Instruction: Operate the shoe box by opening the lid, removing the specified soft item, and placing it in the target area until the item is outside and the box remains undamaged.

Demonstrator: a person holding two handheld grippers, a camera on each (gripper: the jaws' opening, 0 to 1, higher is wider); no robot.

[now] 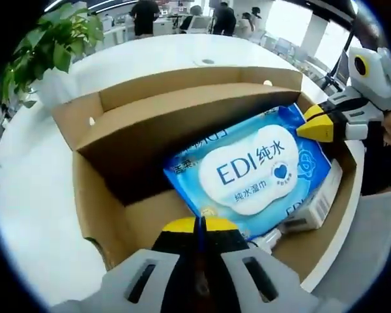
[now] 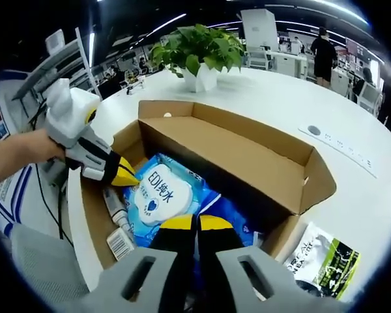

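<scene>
L gripper (image 1: 200,225) is pinching near edge of blue wipes pack (image 1: 251,168) in open shoe box (image 1: 104,215); R gripper (image 1: 315,124) is touching pack's far right corner.

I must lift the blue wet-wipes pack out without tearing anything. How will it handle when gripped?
The wet-wipes pack looks like soft film, so it will probably sag if pinched at one edge. Its glossy surface may be slippery. It lies flat inside the shoe box, so it is unlikely to roll.
</scene>
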